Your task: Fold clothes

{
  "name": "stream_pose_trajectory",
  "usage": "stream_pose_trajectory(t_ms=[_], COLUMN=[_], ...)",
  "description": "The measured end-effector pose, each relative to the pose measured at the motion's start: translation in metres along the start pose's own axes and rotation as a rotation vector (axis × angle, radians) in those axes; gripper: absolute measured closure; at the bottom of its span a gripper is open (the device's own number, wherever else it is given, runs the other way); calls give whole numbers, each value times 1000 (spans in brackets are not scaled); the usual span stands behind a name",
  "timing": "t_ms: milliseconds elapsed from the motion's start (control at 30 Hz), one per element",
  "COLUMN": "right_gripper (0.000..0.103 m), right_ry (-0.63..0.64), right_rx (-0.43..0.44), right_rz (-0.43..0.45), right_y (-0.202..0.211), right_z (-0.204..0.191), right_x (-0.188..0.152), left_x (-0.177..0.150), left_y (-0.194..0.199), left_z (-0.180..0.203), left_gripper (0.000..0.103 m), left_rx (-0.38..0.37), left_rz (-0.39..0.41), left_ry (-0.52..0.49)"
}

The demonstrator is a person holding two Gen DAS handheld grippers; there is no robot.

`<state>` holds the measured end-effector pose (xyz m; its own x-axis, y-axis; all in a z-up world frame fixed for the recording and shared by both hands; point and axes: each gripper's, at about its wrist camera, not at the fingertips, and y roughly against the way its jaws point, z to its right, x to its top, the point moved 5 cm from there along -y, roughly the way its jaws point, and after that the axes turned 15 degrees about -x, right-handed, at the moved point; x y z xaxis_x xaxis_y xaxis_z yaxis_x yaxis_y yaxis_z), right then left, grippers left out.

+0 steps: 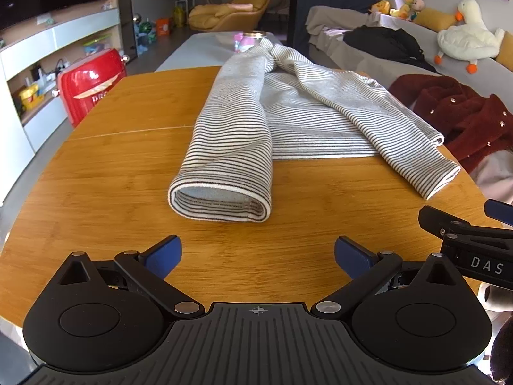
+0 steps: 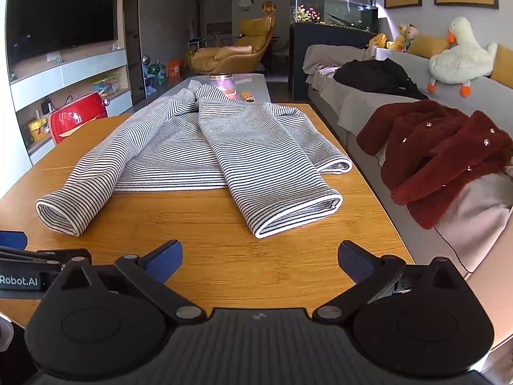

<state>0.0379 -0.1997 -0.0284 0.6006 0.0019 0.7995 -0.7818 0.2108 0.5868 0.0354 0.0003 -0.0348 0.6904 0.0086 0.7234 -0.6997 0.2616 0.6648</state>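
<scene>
A black-and-white striped long-sleeve top (image 1: 298, 112) lies flat on the wooden table (image 1: 112, 186), both sleeves stretched toward me. It also shows in the right wrist view (image 2: 192, 141). My left gripper (image 1: 258, 256) is open and empty, just short of the left sleeve's cuff (image 1: 221, 205). My right gripper (image 2: 259, 260) is open and empty, just short of the right sleeve's cuff (image 2: 298, 218). The right gripper also shows at the right edge of the left wrist view (image 1: 465, 227).
A dark red fuzzy coat (image 2: 439, 154) lies on the grey sofa (image 2: 384, 102) to the right of the table. A red box (image 1: 89, 86) stands left of the table. A jar (image 2: 224, 85) sits on the grey table beyond.
</scene>
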Motion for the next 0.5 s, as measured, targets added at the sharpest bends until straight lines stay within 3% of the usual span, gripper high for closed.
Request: stream_pose_trajectory(t_ms=[167, 500], right_gripper=[0, 0], right_ry=[71, 39], right_rx=[-36, 6], right_rz=[19, 2], right_y=[3, 3], right_z=[-9, -8], right_x=[0, -4], left_x=[-5, -2], left_y=[3, 4], left_z=[-2, -3], left_gripper=[0, 0], left_rx=[-8, 7], left_rz=[-1, -13], left_ry=[35, 35])
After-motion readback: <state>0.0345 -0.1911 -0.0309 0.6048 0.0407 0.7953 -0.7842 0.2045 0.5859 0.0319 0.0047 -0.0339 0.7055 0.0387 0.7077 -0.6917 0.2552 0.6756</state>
